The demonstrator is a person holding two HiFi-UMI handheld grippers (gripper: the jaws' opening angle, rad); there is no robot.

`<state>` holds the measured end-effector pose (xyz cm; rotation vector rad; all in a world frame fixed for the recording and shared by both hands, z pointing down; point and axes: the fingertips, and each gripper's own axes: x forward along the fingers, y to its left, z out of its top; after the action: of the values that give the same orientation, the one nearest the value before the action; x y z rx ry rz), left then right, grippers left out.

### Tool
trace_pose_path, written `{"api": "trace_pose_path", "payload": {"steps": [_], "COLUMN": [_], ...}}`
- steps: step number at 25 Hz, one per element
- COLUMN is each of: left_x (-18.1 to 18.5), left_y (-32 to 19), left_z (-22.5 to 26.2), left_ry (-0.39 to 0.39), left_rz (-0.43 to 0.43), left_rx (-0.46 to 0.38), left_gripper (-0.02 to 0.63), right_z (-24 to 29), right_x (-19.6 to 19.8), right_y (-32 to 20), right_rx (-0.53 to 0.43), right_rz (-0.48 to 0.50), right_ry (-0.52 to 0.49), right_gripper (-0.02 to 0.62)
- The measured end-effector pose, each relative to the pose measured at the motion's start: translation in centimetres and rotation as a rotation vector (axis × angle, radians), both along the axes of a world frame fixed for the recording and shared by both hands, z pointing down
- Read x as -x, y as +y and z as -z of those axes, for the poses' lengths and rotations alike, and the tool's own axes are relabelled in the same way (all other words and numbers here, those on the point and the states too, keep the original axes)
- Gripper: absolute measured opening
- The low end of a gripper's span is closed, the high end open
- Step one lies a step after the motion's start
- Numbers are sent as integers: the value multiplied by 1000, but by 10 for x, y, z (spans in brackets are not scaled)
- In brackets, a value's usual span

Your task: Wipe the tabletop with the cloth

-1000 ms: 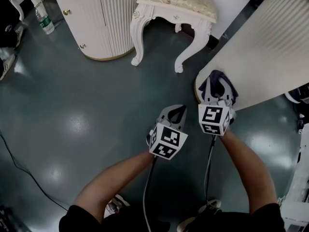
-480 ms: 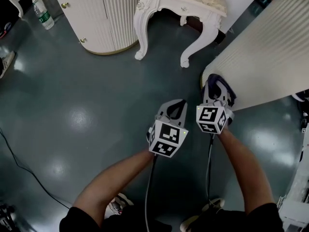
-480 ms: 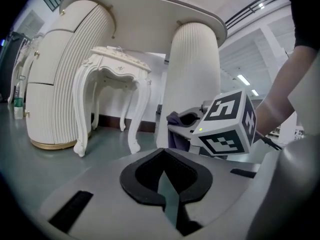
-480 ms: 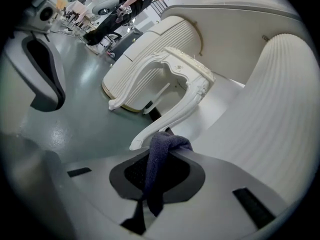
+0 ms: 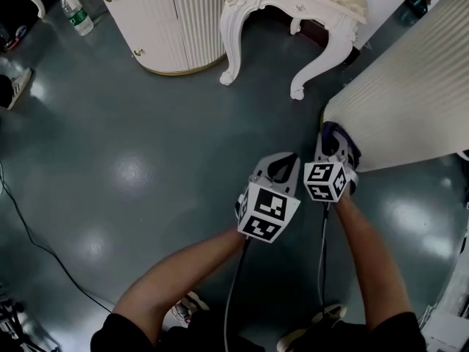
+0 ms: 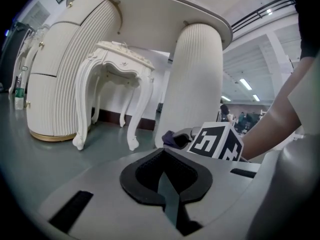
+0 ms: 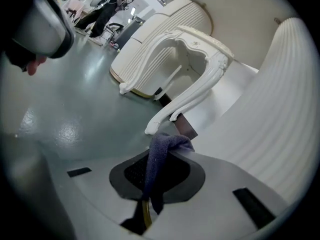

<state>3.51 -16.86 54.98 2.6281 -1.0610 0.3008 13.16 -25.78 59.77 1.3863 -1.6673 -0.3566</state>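
A dark purple cloth [image 5: 335, 136] hangs from my right gripper [image 5: 331, 149], which is shut on it, right at the lower edge of the ribbed cream table pedestal [image 5: 410, 79]. In the right gripper view the cloth [image 7: 156, 166] drapes down between the pads of that gripper [image 7: 164, 154]. My left gripper [image 5: 277, 169] is held just left of the right one, above the floor, shut and holding nothing. In the left gripper view its jaws [image 6: 162, 159] sit together, with the right gripper's marker cube [image 6: 216, 143] and the cloth [image 6: 171, 137] just beyond. The tabletop [image 6: 150, 14] spreads overhead.
A white carved stool with a cushioned top [image 5: 297, 2] stands ahead, with a ribbed cream cabinet [image 5: 172, 20] to its left. A plastic bottle [image 5: 77, 13] stands at the far left. A thin cable [image 5: 29, 233] runs over the grey-green floor [image 5: 132, 160].
Both grippers have drifted slightly right in the head view and stay close together. The cloth stays gripped in the right gripper by the pedestal.
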Motion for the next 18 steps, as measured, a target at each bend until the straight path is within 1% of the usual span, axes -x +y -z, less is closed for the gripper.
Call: {"api": "trace_pose_path", "payload": {"steps": [3,8,10,12,14,16,18], "left_x": [0,9,12,13,12,10,9], "left_y": [4,2,2,1,-1,-2,-3], "left_z": [-4,-11,-15,-16,-13,-9,-3], "left_ry": [-32,-51,-59,-64,-63,-57,-53], "left_rz": [-9,1,5,6,6,6,4], "left_rx": [-8,1,12,11,7,1,-12], "left_gripper": [8,6,8,8,7,8,8], "right_z": [-19,-27,-26,-22,-16,-11,-2], "right_x": [-1,-5,-7,-8,-7,-5,-5], "right_y": [3,-1,-4,-7,-8,-8,-9], "right_rx": [45,48,59,74,86,89,64], "right_rz": [-10,-46,-83,-125,-141,-125,-104], "right_ry": [14,20,-3,-49,-65,-31,21], "right_gripper": [26,26,26,26,26,26,26]}}
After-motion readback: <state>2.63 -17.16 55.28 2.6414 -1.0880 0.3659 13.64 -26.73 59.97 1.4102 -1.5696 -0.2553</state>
